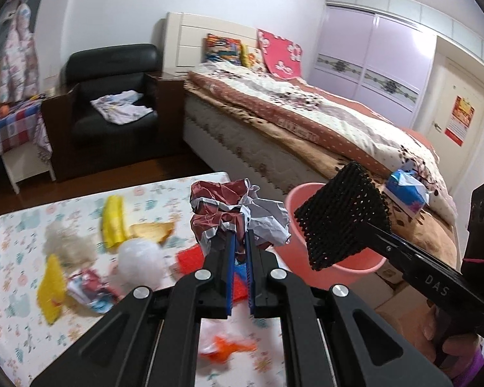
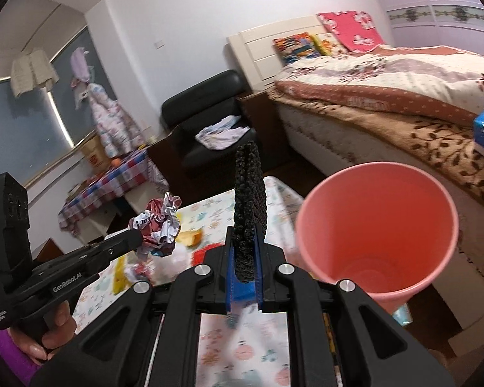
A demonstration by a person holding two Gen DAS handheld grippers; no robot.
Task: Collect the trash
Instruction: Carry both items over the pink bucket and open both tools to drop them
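Note:
My left gripper (image 1: pixel 240 237) is shut on a crumpled red-and-white paper ball (image 1: pixel 238 209), lifted above the patterned table (image 1: pixel 19 225). From the right wrist view the same paper ball (image 2: pixel 159 225) hangs at the left gripper's (image 2: pixel 138 237) tip. My right gripper (image 2: pixel 244 245) is shut on a black foam mesh sleeve (image 2: pixel 250 193) that stands upright between its fingers. In the left wrist view that mesh sleeve (image 1: pixel 342 216) hovers over the pink bin (image 1: pixel 293 203). The pink bin (image 2: pixel 377 229) stands off the table's right edge and looks empty inside.
Loose trash lies on the table: yellow wrappers (image 1: pixel 113 219), a white plastic ball (image 1: pixel 142 258), a red mesh piece (image 1: pixel 188 259), an orange scrap (image 1: pixel 229 348). A bed (image 1: pixel 322 119), a black armchair (image 1: pixel 113 96) and a blue tissue pack (image 1: pixel 406 193) stand behind.

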